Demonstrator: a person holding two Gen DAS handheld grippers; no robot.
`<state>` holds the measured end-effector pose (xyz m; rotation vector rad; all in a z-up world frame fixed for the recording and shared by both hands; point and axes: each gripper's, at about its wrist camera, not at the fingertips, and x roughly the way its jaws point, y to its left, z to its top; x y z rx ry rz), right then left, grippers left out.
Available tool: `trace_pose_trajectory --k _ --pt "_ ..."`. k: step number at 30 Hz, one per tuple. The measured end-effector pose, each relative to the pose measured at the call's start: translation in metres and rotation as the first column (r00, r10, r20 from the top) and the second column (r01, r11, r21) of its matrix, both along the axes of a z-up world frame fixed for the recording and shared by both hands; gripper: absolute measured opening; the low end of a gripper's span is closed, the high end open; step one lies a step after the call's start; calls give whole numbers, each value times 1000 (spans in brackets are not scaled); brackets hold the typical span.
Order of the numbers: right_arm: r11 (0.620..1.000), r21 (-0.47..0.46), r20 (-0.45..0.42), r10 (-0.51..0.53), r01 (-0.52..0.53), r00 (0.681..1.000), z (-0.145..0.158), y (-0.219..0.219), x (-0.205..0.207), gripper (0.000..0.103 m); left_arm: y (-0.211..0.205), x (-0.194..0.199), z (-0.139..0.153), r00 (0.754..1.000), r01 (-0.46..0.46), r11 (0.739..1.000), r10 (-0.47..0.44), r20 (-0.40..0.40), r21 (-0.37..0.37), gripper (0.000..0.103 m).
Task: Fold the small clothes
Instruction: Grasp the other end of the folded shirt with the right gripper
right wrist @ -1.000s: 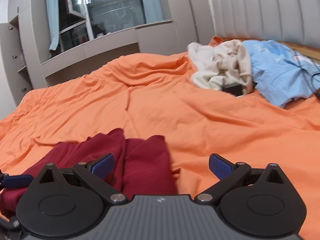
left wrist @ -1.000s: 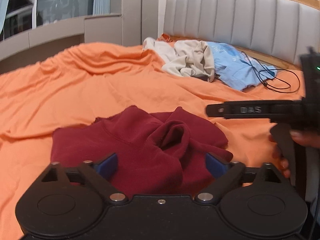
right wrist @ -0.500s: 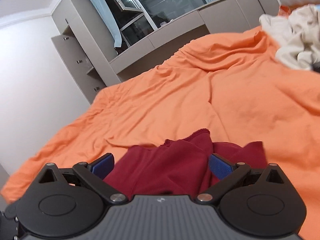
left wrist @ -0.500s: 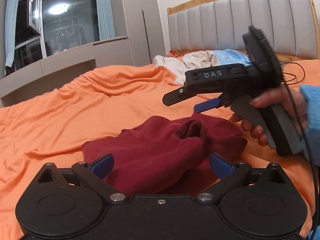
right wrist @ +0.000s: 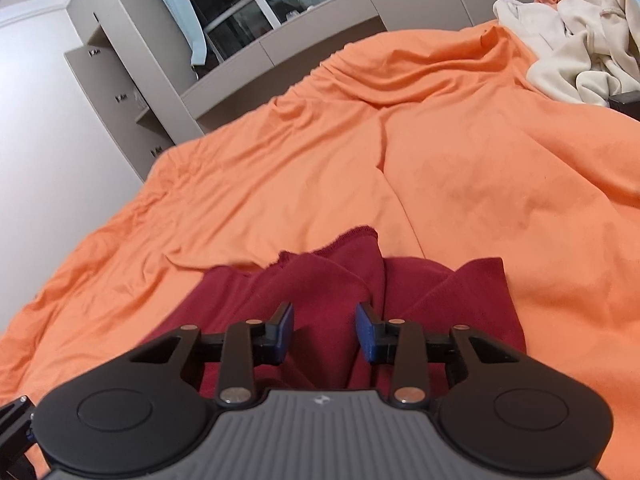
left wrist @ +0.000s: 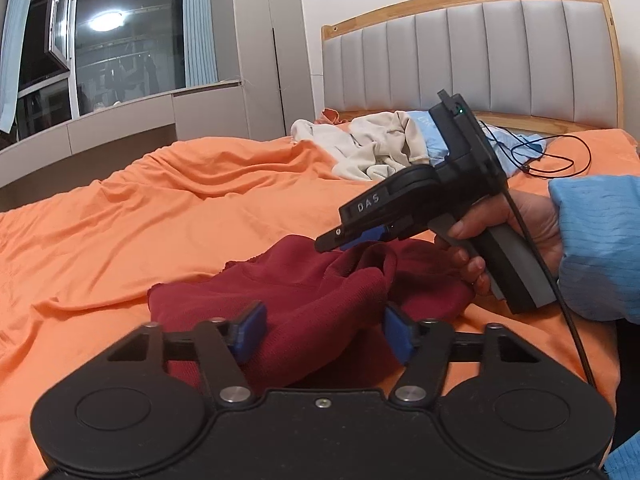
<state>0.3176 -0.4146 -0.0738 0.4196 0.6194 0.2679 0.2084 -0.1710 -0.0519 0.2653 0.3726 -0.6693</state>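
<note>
A crumpled maroon garment [left wrist: 320, 288] [right wrist: 320, 280] lies on the orange bedsheet [left wrist: 160, 220]. My left gripper [left wrist: 322, 334] is low at its near edge. Its jaws are closing, with a raised bunch of the cloth between the blue pads [left wrist: 250, 332]. My right gripper [right wrist: 325, 336] sits over the garment's other side. Its jaws are closing too, around an upright fold of the cloth. In the left wrist view the right gripper [left wrist: 340, 242] points left and down at the garment, held by a hand in a light blue sleeve [left wrist: 592, 240].
A heap of beige clothes [left wrist: 372, 148] [right wrist: 572, 52] and a light blue garment [left wrist: 520, 152] lie near the grey padded headboard [left wrist: 480, 60]. A black cable [left wrist: 560, 160] loops beside them. Grey cabinets and a dark window [left wrist: 120, 52] run along the bed's far side.
Both grippers' jaws have narrowed from wide open, with the maroon cloth between them. The right gripper swung in over the garment and tipped downward. The left gripper edged closer to the cloth.
</note>
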Motion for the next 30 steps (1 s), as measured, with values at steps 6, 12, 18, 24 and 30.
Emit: trace_pose_trajectory --k 6,12,18,24,30 --pt "994 -107 40 17 -12 999 6 13 -4 10 2 2 -4 1000 -6 1000 6 -12 -9 25" --pt "981 -194 142 23 5 990 23 18 -12 6 1 2 -2 1000 -15 1000 15 -8 -25 13" --pt "976 -209 214 -17 63 977 39 6 -18 6 -21 2 13 1000 8 1000 -8 28 -11 11" --pt "970 -194 230 -103 149 968 48 -23 -24 6 -54 1 13 997 70 997 -71 27 26 11" --pt "968 -165 138 -169 191 976 40 -45 -21 6 -80 1 -1 994 109 992 -109 -2 67 11"
